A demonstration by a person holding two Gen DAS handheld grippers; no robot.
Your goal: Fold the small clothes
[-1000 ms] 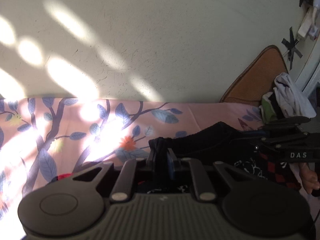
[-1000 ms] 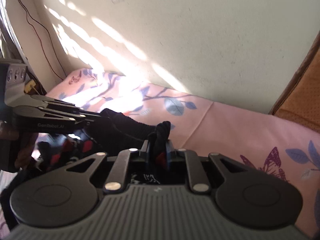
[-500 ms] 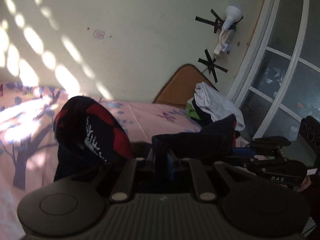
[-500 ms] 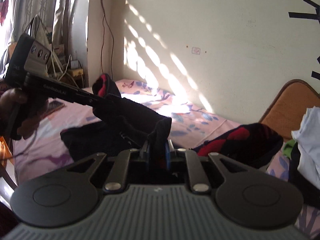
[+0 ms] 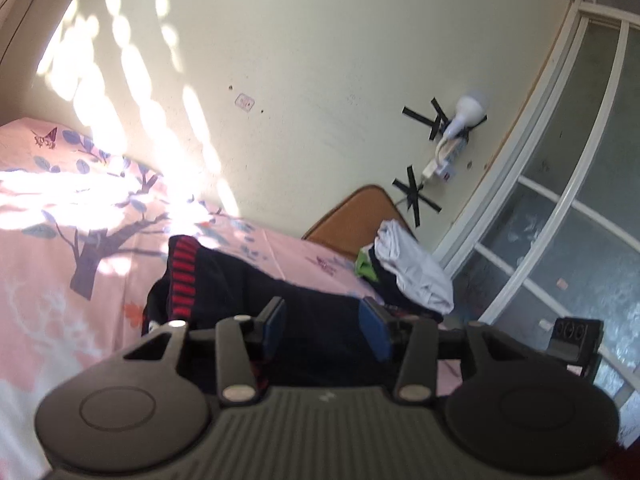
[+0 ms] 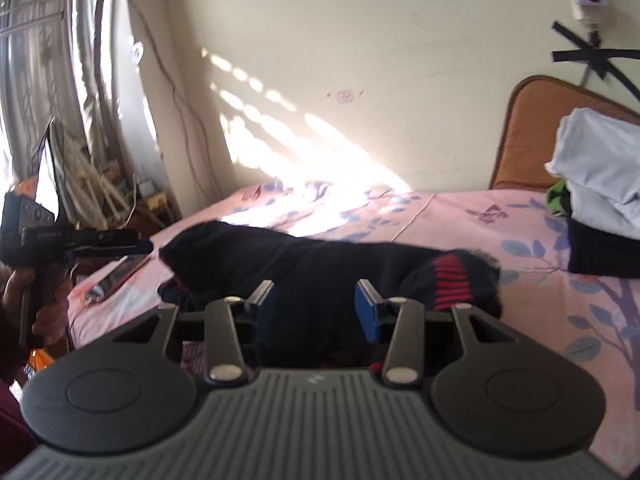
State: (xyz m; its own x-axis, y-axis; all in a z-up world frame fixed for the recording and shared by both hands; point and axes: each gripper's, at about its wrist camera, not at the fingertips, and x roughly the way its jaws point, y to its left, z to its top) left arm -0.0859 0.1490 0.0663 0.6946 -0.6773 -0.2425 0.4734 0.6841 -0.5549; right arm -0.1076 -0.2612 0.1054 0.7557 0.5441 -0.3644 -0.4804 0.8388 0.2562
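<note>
A black garment with red striped cuffs (image 5: 256, 280) lies folded over on the pink floral bed (image 5: 60, 272). It also shows in the right wrist view (image 6: 320, 264), with a red striped cuff (image 6: 452, 284) at its right end. My left gripper (image 5: 322, 326) is open just above the garment, holding nothing. My right gripper (image 6: 316, 308) is open over the garment, holding nothing. The left gripper also shows at the left of the right wrist view (image 6: 150, 246), just off the garment's left end.
A pile of clothes with a white top piece (image 5: 412, 268) sits by the brown headboard (image 5: 352, 216); it also shows in the right wrist view (image 6: 600, 184). A phone (image 6: 120, 276) lies on the bed's left edge. A glass door (image 5: 560, 220) stands beyond the bed.
Both grippers were shut on the black garment and holding it up. Now both are open and the garment lies on the bed.
</note>
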